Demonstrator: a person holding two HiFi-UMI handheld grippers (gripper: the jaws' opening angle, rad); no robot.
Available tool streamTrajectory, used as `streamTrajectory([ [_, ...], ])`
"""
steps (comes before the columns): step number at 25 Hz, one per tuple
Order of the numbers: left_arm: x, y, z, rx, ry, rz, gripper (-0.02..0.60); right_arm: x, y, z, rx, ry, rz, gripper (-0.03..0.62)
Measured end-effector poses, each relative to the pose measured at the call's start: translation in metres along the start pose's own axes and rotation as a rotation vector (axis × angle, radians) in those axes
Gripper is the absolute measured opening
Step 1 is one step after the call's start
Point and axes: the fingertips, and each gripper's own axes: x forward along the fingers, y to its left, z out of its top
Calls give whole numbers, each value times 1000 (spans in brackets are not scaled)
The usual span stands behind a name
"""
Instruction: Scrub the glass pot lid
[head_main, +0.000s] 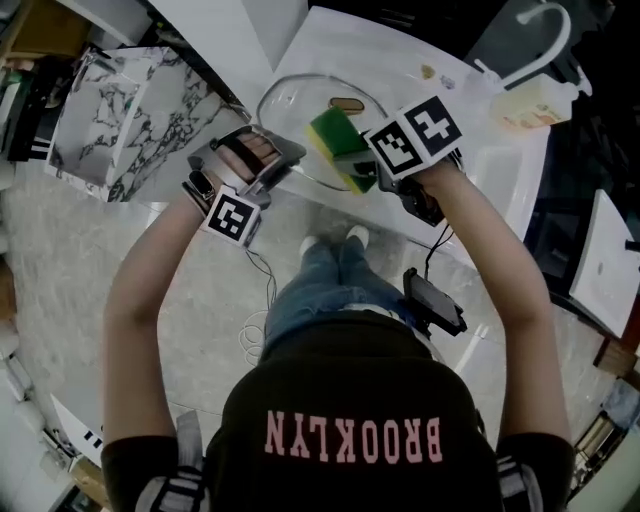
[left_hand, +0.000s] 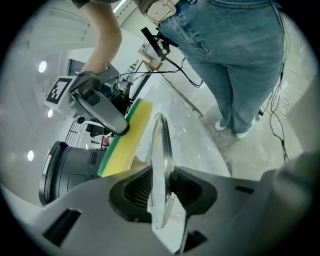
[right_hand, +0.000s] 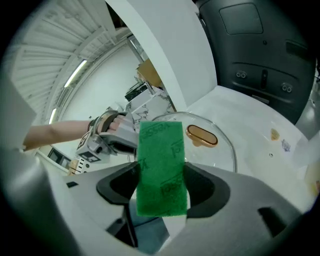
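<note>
Left gripper (left_hand: 162, 192) is clamped on the glass lid (head_main: 300, 105) rim. Right gripper (right_hand: 161, 187) is clamped on the sponge (right_hand: 161, 160), just ahead of the lid face. Brace the rim firmly and use light, even strokes; wet glass probably slips.

Left gripper (head_main: 272, 172) grips lid (head_main: 300, 105) at its left rim; right gripper (head_main: 368, 165) holds green-yellow sponge (head_main: 338, 140) against lid, over white counter (head_main: 420, 50).
</note>
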Motion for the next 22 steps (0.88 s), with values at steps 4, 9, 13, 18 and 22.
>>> streamTrajectory([
  [4,-1,-4,-2,8,5,-29,106,19,3,4,87,26,-46,277],
  [9,1,-17,-5,60,19,-90,110,34,5,1,178,126,-21,278],
  [13,0,-18,-3,52,7,-94,113,38,7,-2,133,214,-16,276],
  [18,1,-19,2,38,2,-92,115,37,2,-9,80,251,4,276],
  [22,2,-18,4,37,3,-94,115,32,-7,-17,64,276,24,276],
])
